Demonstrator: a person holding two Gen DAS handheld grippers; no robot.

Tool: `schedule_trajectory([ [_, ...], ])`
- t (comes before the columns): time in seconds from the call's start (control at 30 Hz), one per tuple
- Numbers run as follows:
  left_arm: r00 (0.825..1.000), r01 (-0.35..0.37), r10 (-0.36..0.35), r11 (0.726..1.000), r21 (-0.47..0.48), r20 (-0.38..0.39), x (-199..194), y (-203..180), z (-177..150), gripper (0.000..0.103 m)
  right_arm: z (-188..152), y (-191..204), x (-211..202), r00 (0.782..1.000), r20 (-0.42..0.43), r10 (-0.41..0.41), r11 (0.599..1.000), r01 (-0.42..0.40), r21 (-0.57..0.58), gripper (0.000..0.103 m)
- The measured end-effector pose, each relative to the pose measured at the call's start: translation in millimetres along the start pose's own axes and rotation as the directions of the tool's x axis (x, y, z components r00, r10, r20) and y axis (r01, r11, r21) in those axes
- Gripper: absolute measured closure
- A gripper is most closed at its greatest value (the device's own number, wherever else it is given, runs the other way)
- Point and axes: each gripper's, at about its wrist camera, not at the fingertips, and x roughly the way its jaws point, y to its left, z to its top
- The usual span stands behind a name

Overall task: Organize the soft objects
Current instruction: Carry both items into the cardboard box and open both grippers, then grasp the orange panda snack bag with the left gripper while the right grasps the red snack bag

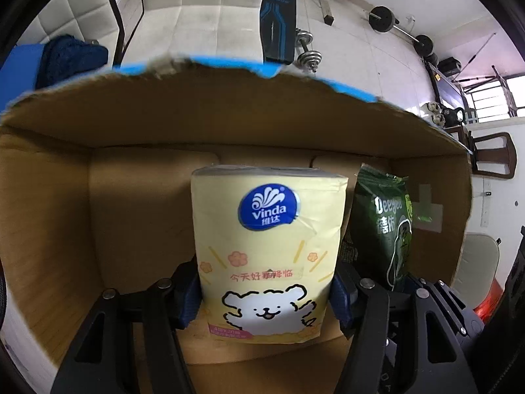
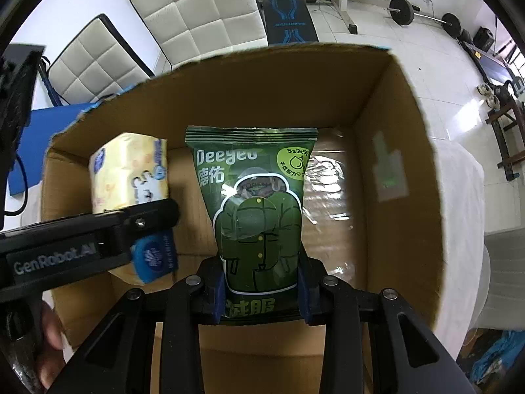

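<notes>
Two packs: both held inside the cardboard box [image 2: 387, 138], one in each gripper.
Left gripper [image 1: 265, 298]: jaws closed on the lower sides of the yellow tissue pack [image 1: 269, 249] — blue pads press in from both flanks; the pack stands upright.
Right gripper [image 2: 262, 292]: jaws clamped on the bottom of the green wipes pack [image 2: 259, 203], which rises upright between the fingers.
Tissue pack place: toward the left wall of the box, with the left gripper's black body crossing in front of it in the right wrist view.
Wipes pack place: near the middle of the box in the right wrist view, just beside the tissue pack on its right, small gap between them.
Box floor: taped seam, glossy with glare, right of the wipes pack.
Box rim: torn far edge with blue showing along it.
In the way: the far box wall rises behind both packs; the right wall stands near the wipes pack.
Beyond the box: white padded cushions [image 2: 203, 10], a weight bench [image 2: 288, 16], barbells [image 2: 423, 13] on the tiled floor — well apart.
</notes>
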Motion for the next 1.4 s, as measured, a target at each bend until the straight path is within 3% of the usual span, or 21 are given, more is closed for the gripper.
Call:
schedule_trajectory([
  [0.2, 0.999, -0.034, 0.034, 0.999, -0.022, -0.030, 4, 2, -1, 0.040, 7, 0, 22, 1.000, -0.016, -0.013, 1.000, 0.013, -0.007, 0.066],
  [0.3, 0.999, -0.045, 0.045, 0.999, -0.005, -0.027, -2, -2, -4, 0.037, 4, 3, 20, 1.000, -0.005, -0.016, 1.000, 0.016, -0.020, 0.050],
  [0.37, 0.998, -0.054, 0.054, 0.999, 0.003, -0.016, -7, -3, -5, 0.027, 4, 5, 18, 1.000, 0.000, -0.018, 0.999, 0.018, -0.029, 0.034],
  [0.5, 0.997, -0.075, 0.075, 0.997, 0.028, -0.003, -23, -8, -14, 0.014, 6, 7, 14, 1.000, 0.000, -0.018, 0.999, 0.018, -0.032, 0.030],
  [0.57, 0.997, -0.083, 0.082, 0.996, 0.034, 0.004, -32, -9, -18, 0.009, 1, 7, 7, 1.000, 0.005, -0.020, 0.999, 0.021, -0.032, 0.016],
  [0.73, 0.989, -0.117, 0.116, 0.993, 0.003, 0.095, -67, 3, -40, 0.003, -11, 11, -16, 1.000, 0.021, -0.024, 0.999, 0.024, -0.042, 0.000],
  [0.93, 0.963, -0.152, 0.151, 0.988, -0.014, 0.225, -105, 19, -75, 0.000, -45, 12, -47, 0.995, 0.059, -0.079, 0.995, 0.082, -0.062, 0.000],
  [1.4, 0.911, -0.190, 0.163, 0.981, 0.036, 0.379, -174, -5, -162, 0.000, -117, 10, -144, 0.977, 0.183, -0.107, 0.993, 0.113, -0.020, 0.000],
])
